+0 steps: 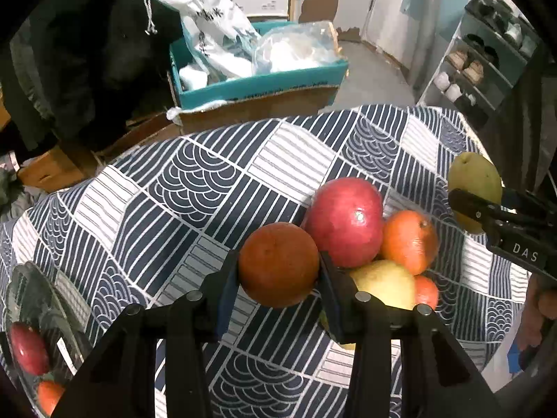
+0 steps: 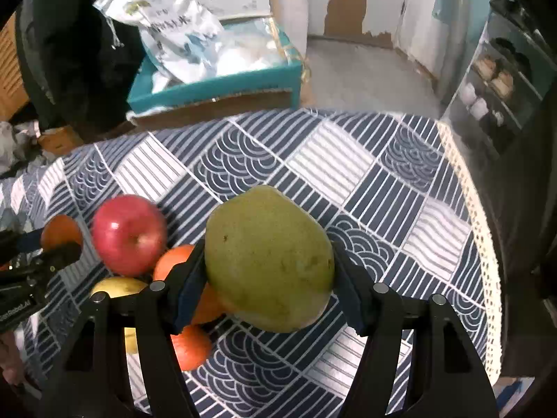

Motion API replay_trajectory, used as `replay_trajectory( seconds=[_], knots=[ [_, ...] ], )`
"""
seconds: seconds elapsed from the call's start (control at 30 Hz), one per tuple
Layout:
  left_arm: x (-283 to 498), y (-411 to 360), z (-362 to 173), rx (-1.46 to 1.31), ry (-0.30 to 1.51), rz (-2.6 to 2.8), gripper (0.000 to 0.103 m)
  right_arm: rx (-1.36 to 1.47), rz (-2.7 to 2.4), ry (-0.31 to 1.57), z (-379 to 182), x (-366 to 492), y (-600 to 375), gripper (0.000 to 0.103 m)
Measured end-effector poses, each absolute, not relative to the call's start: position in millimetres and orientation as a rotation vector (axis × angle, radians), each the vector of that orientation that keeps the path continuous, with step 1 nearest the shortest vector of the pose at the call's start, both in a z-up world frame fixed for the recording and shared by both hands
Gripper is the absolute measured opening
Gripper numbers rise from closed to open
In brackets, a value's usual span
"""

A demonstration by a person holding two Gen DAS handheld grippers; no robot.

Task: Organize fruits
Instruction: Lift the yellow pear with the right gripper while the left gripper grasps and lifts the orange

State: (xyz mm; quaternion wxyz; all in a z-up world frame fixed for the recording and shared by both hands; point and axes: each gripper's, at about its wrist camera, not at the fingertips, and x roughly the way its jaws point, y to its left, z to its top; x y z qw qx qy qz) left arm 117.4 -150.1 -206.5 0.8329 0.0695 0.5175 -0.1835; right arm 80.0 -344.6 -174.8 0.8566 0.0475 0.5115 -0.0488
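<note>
Left wrist view: the left gripper [image 1: 278, 268] is clenched on an orange [image 1: 278, 264], held just left of the red apple [image 1: 344, 221]. Beside the apple sit a second orange [image 1: 409, 245] and a yellow pear [image 1: 383, 284], all on the patterned tablecloth [image 1: 195, 181].

Right wrist view: the right gripper [image 2: 268, 264] grasps a green pear [image 2: 268, 257] to the right of the red apple [image 2: 128, 233], above the cloth. A teal box [image 2: 216, 87] lies beyond the apple.

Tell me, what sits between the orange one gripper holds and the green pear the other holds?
In the left wrist view, a red apple and a second orange sit between the held orange and the green pear.
</note>
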Motion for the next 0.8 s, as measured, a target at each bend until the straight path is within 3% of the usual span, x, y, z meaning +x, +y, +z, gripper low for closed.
replay_trajectory(
  seconds=[0.8],
  knots=[
    [72.5,-112.0,-106.4,0.058,0.904,-0.376,0.044,0.035,-0.013,0.842,-70.1,35.9,-302.5,0.067]
  ],
)
